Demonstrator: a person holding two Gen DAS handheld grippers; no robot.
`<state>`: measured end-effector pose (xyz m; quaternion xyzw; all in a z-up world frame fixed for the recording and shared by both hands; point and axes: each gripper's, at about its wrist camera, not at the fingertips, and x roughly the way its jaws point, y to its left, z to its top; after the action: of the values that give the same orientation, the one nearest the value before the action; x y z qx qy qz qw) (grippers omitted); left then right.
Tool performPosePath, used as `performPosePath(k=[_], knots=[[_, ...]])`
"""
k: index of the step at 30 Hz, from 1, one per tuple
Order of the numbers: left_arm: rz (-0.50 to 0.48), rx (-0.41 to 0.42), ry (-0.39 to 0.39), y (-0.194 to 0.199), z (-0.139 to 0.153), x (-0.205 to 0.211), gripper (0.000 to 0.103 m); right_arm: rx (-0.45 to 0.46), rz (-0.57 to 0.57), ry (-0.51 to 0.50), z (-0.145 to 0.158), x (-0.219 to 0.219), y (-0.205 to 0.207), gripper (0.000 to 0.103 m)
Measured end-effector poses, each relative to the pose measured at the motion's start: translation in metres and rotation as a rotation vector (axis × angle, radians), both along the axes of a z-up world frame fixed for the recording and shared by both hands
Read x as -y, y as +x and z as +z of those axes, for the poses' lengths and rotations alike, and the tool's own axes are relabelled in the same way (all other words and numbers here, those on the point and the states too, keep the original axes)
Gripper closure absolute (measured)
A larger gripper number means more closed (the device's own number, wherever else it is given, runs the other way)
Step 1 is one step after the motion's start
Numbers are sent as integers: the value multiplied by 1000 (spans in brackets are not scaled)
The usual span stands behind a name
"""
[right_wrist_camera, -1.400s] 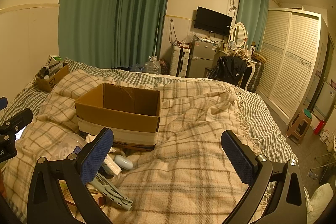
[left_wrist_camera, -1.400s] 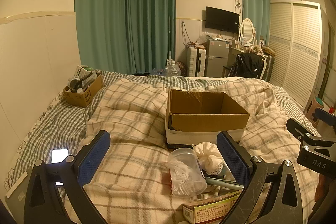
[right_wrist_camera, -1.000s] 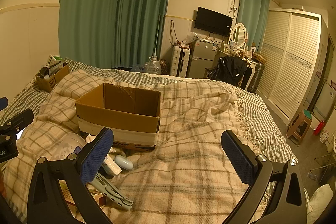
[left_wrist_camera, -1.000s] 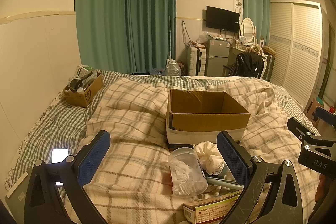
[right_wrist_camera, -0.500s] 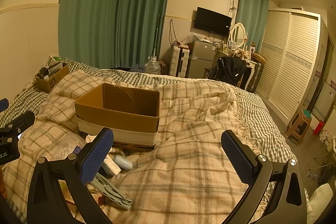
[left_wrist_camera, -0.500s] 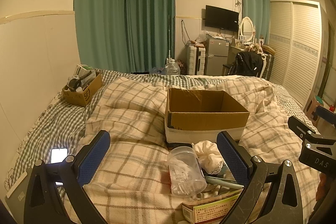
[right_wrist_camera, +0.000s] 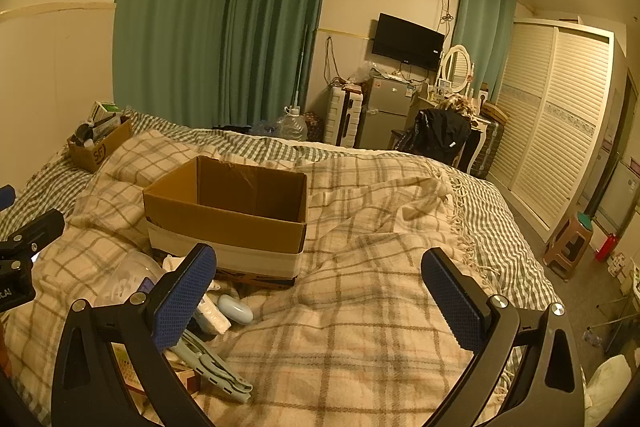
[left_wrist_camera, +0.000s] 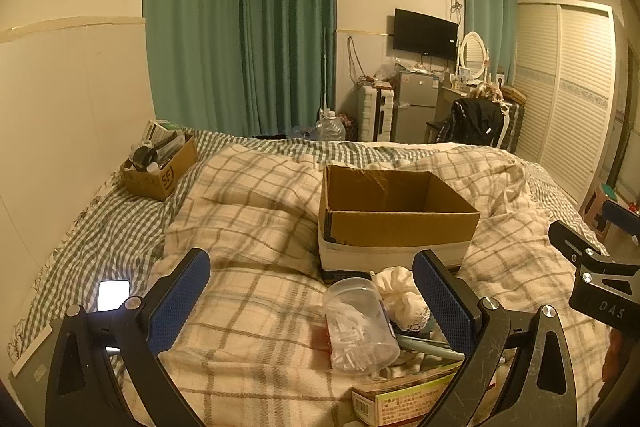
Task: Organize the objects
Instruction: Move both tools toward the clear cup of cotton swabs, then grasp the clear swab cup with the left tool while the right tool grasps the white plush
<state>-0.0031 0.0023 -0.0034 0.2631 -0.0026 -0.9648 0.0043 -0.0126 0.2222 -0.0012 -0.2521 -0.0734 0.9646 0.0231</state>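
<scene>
An open cardboard box (left_wrist_camera: 400,223) (right_wrist_camera: 228,215) sits on the plaid blanket, empty as far as I see. In front of it lie a clear plastic jar of small white pieces (left_wrist_camera: 360,331), a white crumpled cloth (left_wrist_camera: 400,295), a printed carton (left_wrist_camera: 404,399), a pale blue clip tool (right_wrist_camera: 216,371) and a small pale blue case (right_wrist_camera: 235,309). My left gripper (left_wrist_camera: 312,291) is open, held above the blanket just before the jar. My right gripper (right_wrist_camera: 320,283) is open over bare blanket, right of the pile.
A small cardboard box full of items (left_wrist_camera: 160,167) stands at the bed's far left. A lit phone (left_wrist_camera: 113,295) lies on the checked sheet at left. A wardrobe (right_wrist_camera: 560,123), a stool (right_wrist_camera: 568,243) and a desk with a chair (right_wrist_camera: 440,135) stand beyond the bed.
Almost nothing: both grippers stay open and hover in place, with only a slight drift of the views.
</scene>
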Motion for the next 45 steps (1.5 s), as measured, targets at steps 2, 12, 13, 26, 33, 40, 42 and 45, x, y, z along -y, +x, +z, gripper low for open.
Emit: performPosePath(k=[2, 12, 13, 26, 33, 40, 42, 45], knots=[[1, 14, -5, -6, -2, 4, 0, 3, 14, 9, 1, 2, -4, 0], [-9, 275, 5, -64, -57, 4, 0, 60, 73, 74, -14, 2, -48, 0], [-28, 306, 7, -68, -64, 0, 0, 72, 80, 71, -19, 3, -52, 0], [-203, 504, -56, -82, -118, -37, 37, 191, 102, 47, -59, 8, -80, 0], [-209, 369, -38, -65, -78, -21, 39, 198, 153, 60, -52, 27, -78, 0], [-152, 297, -15, -66, -60, 15, 39, 281, 275, 52, -64, 68, -89, 0], [-135, 297, -7, -70, -62, 24, 39, 328, 298, 60, -76, 80, -96, 0], [-117, 302, -10, -73, -68, 33, 39, 380, 322, 67, -93, 92, -102, 11]])
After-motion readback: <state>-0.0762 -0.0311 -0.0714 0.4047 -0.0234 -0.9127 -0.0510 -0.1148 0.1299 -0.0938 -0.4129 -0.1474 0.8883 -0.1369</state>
